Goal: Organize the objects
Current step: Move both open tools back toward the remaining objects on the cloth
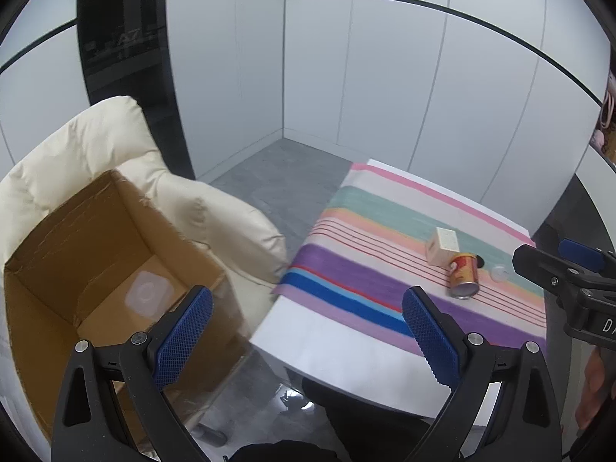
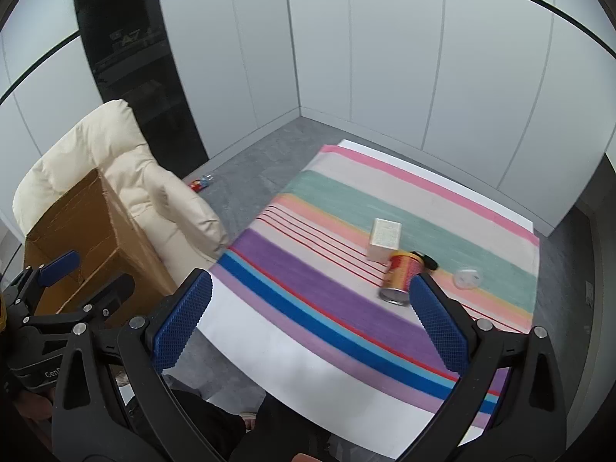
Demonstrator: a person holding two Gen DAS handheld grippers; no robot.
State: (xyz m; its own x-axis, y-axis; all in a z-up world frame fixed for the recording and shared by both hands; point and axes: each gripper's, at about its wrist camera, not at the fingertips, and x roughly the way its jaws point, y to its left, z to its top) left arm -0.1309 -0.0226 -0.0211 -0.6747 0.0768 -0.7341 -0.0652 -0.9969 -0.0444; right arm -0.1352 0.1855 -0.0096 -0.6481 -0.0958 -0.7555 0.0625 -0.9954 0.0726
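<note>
While both our grippers gape wide and empty, the red-and-gold metal can (image 2: 402, 275) lies toppled on the striped surface (image 2: 308, 292), base toward us, nearer our right gripper (image 2: 310, 317) than the left gripper (image 1: 306, 333).

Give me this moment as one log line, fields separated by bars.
left gripper: open, empty | right gripper: open, empty | can: on its side on cloth, touching carton | box: on chair
</note>
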